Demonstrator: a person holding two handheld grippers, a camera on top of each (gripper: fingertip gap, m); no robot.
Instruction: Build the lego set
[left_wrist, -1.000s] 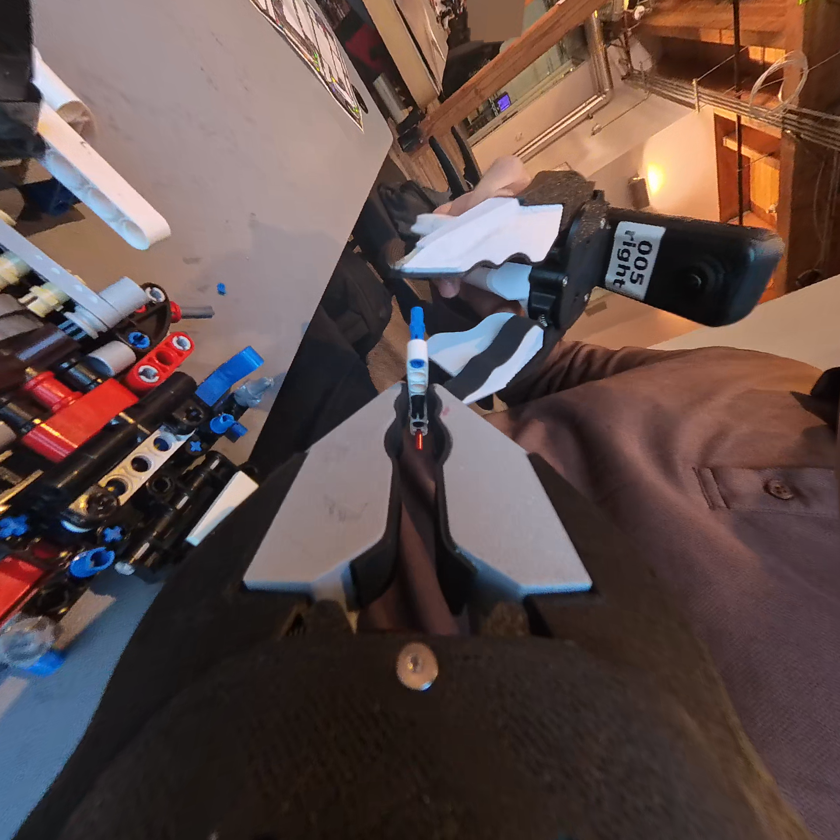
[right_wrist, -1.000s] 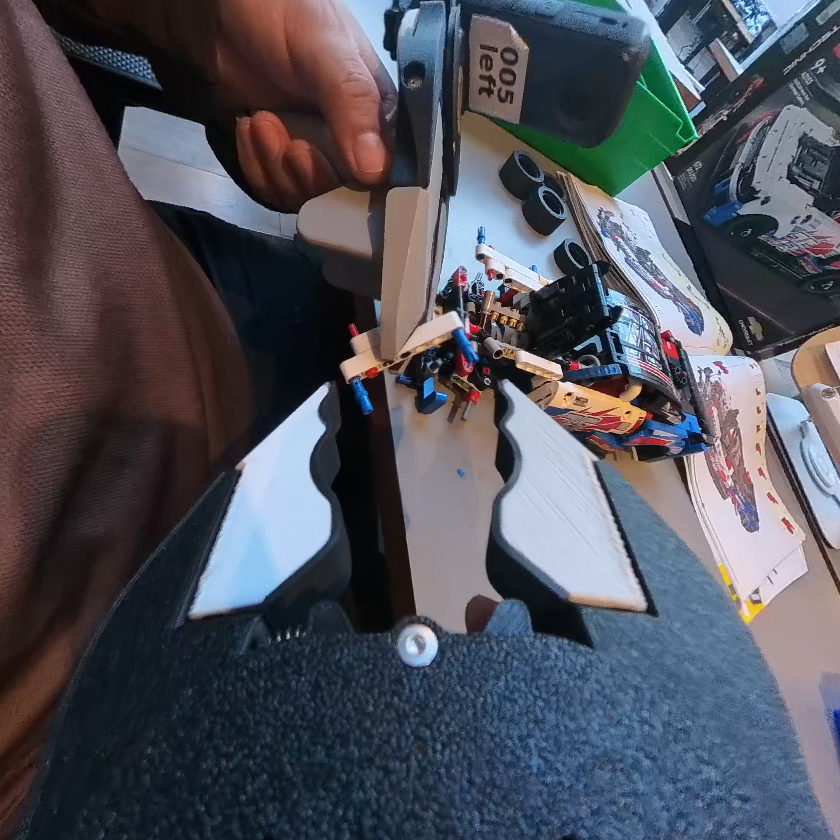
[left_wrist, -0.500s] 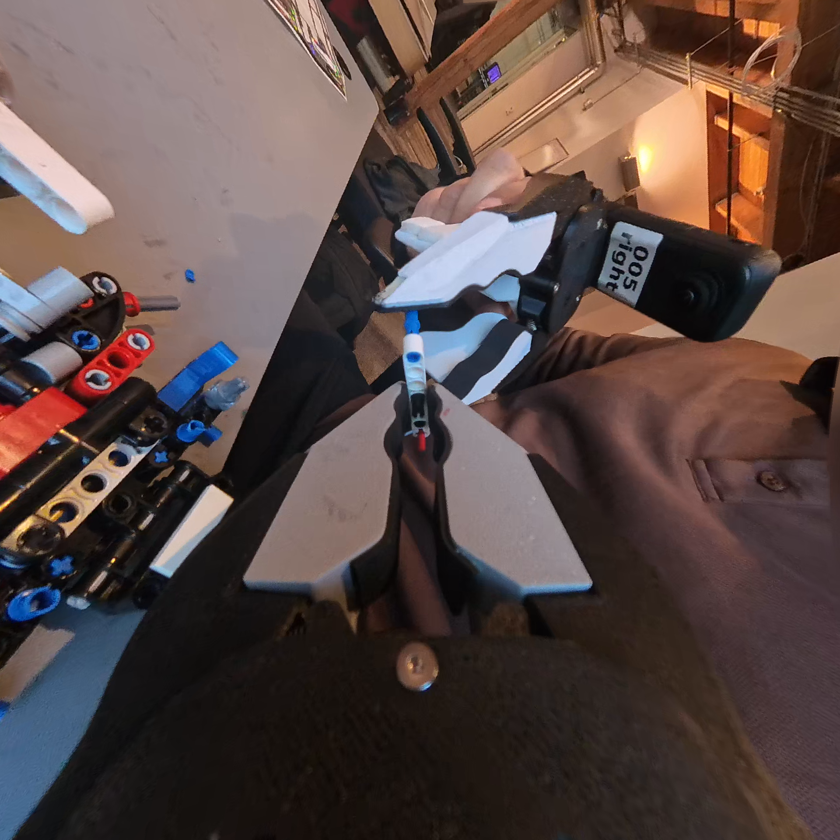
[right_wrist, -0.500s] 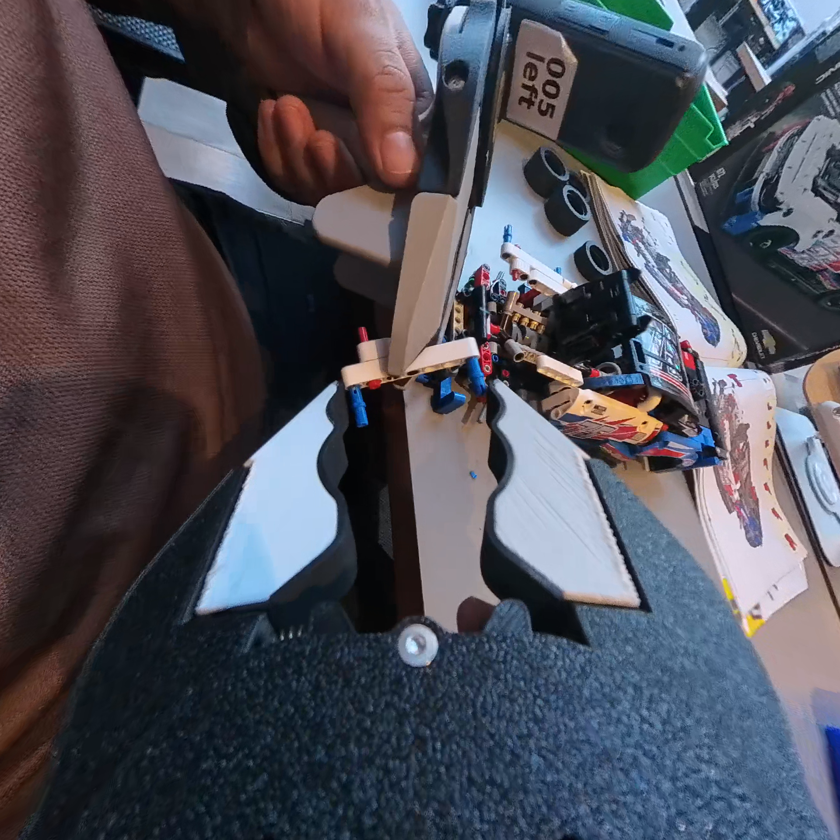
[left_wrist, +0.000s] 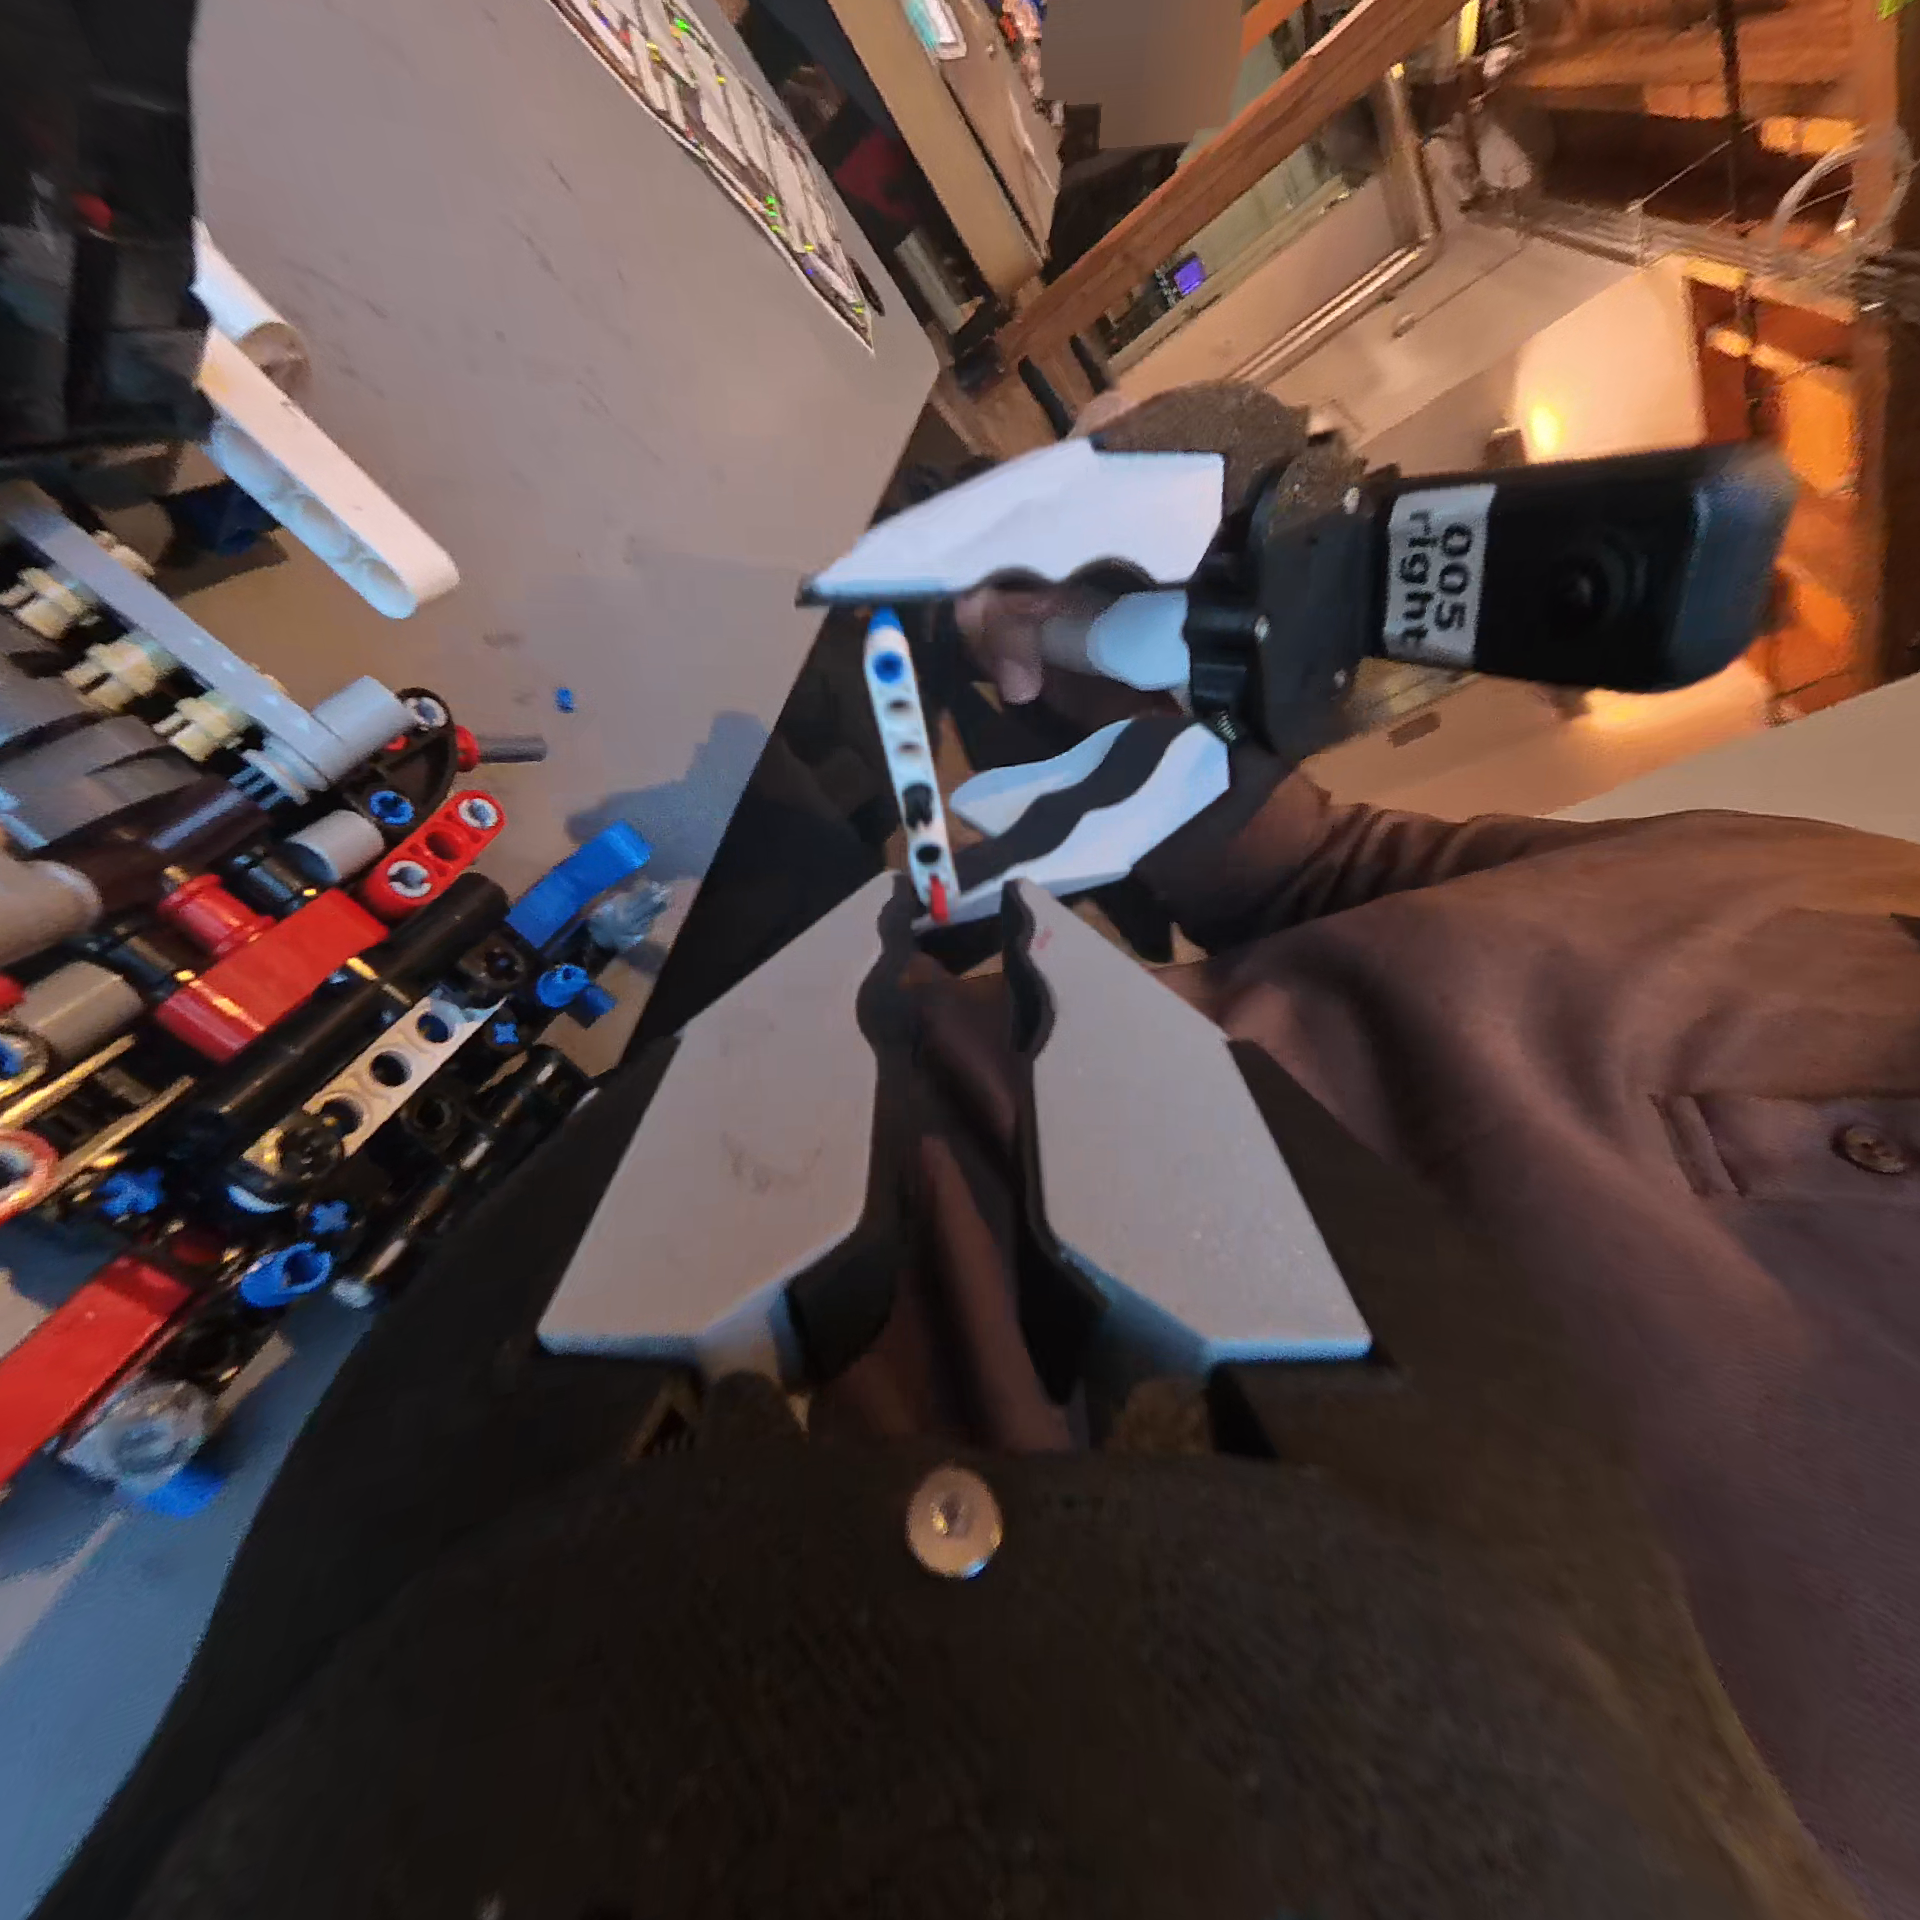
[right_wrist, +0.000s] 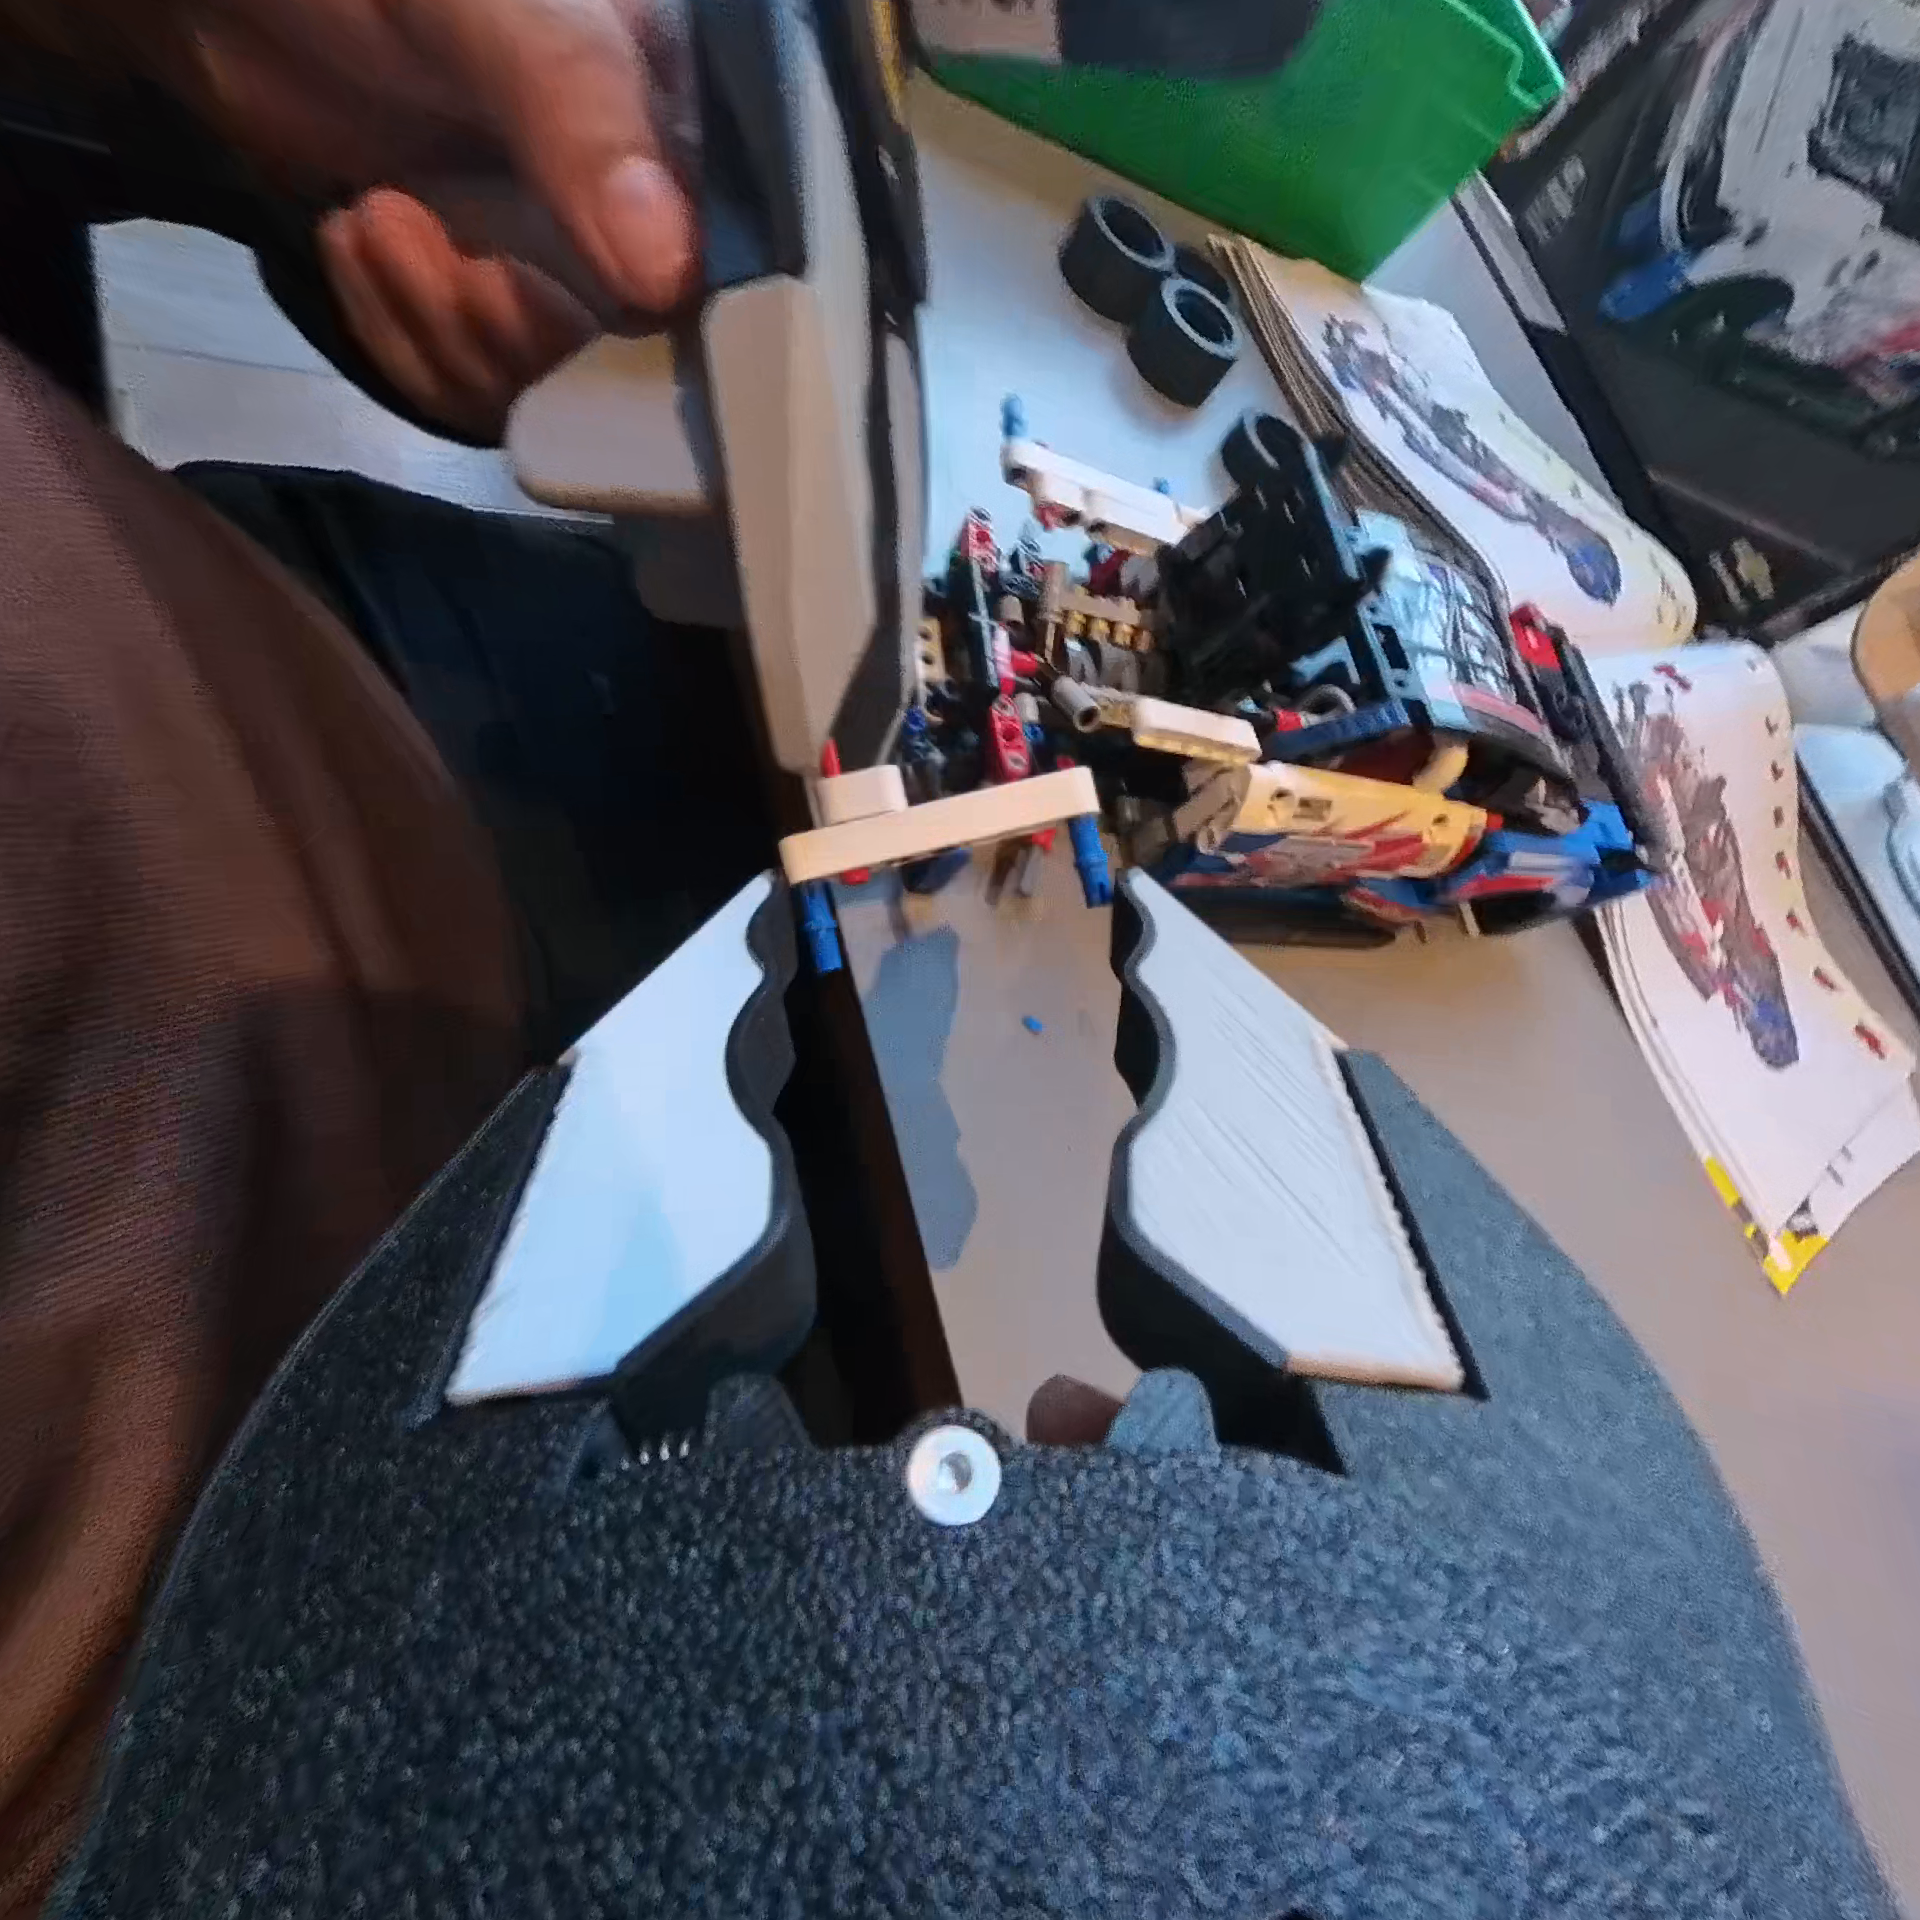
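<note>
My left gripper (left_wrist: 951, 906) is shut on one end of a white lego beam (left_wrist: 902, 764), which carries a blue pin at its far end and a red pin by my fingertips. It holds the beam in the air off the table's edge. My right gripper (right_wrist: 951, 888) is open. In the right wrist view the beam (right_wrist: 940, 826) lies crosswise just beyond its fingertips, with one end by the left fingertip. In the left wrist view the right gripper (left_wrist: 883, 707) straddles the beam's far end. The partly built lego car (right_wrist: 1351, 748) lies on the table behind, and also shows in the left wrist view (left_wrist: 260, 987).
Black tyres (right_wrist: 1174, 291), a green bin (right_wrist: 1247, 114) and instruction booklets (right_wrist: 1745, 987) lie around the car. A set box (right_wrist: 1766, 208) stands at the back right. A tiny blue pin (right_wrist: 1032, 1025) lies on the table (right_wrist: 1039, 1143). A person's brown shirt (left_wrist: 1558, 1143) is close by. My two grippers' fingertips are within a few centimetres of each other.
The beam has turned in my left gripper, so its holes now face the camera. The right gripper has come closer, and its open fingers now reach the beam's far end.
</note>
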